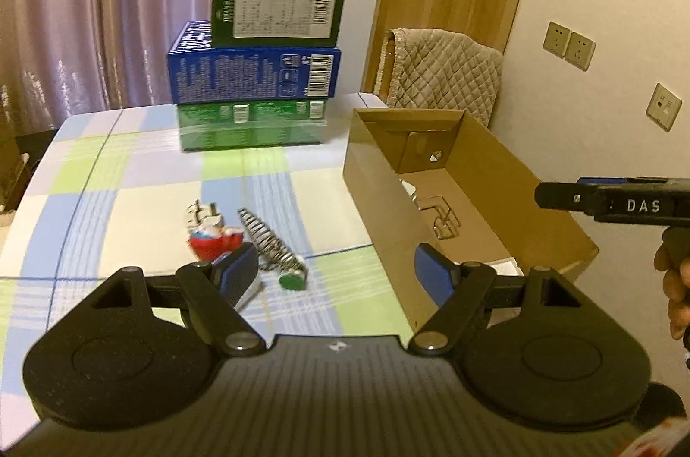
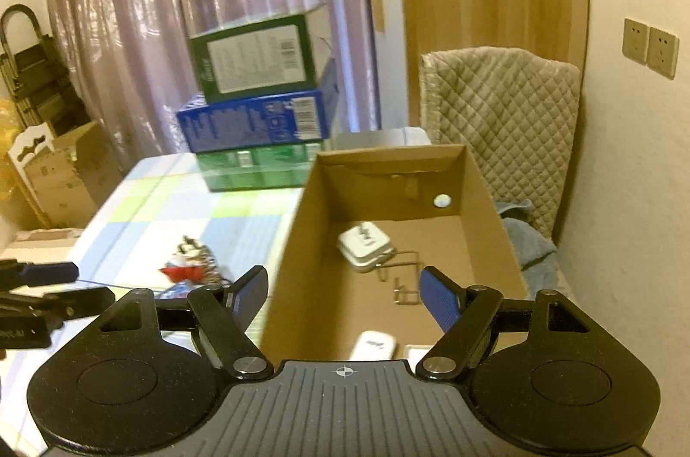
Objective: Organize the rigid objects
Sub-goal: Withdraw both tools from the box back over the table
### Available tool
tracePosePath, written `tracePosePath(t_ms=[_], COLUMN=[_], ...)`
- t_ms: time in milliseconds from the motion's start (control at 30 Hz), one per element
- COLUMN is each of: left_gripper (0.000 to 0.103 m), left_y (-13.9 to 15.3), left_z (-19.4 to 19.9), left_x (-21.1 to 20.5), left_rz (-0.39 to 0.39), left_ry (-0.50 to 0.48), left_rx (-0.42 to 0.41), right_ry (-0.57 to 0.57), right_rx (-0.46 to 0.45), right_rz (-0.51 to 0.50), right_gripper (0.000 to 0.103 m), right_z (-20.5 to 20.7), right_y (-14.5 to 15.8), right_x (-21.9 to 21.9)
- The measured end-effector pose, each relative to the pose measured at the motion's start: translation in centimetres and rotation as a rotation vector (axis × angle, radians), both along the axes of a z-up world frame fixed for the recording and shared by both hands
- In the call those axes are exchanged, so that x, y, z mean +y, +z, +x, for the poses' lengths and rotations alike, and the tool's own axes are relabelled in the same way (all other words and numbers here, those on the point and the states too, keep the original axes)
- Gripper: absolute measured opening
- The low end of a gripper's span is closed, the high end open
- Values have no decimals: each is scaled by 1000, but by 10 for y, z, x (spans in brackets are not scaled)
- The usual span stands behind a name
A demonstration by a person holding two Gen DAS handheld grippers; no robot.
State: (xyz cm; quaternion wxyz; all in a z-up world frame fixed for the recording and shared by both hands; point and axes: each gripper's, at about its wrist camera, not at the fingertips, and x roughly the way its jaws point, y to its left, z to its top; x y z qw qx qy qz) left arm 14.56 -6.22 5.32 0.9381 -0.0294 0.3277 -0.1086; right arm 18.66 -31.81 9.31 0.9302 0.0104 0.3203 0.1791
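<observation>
On the checked tablecloth (image 1: 142,198): a red toy figure (image 1: 213,241) and a coiled metal spring (image 1: 269,241) with a green end cap lie just beside each other, left of the cardboard box (image 1: 379,206).
Left gripper (image 1: 336,275): above the table near the box's outer wall, jaws spread wide, nothing between the blue pads (image 1: 235,273); the red toy sits just beyond the left pad.
Right gripper (image 2: 345,299): over the near end of the box, jaws wide apart, holding nothing.
Inside the box: a white square adapter (image 2: 364,247) rests on the floor touching a bent wire piece (image 2: 403,275); two more white items (image 2: 373,345) lie at the near end, partly hidden.
Behind: a stack of three boxes (image 1: 254,77), green on blue on green, stands at the table's far side.
Chair: a quilted cover (image 2: 504,120) drapes its back beyond the box.
</observation>
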Motion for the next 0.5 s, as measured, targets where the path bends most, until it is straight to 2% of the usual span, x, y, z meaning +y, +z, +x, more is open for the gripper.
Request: tracePosePath(t_ms=[300, 500], left_gripper=[76, 76], left_y=[-3, -16], left_z=[-54, -81], left_x=[40, 84], left_rz=[2, 19], left_ry=[23, 101], left_rx=[2, 35], right_ry=[51, 82], right_rx=[-10, 6], right_rz=[-3, -20], right_gripper=[75, 75], right_z=[-41, -61], right_y=[0, -15], right_x=[30, 45])
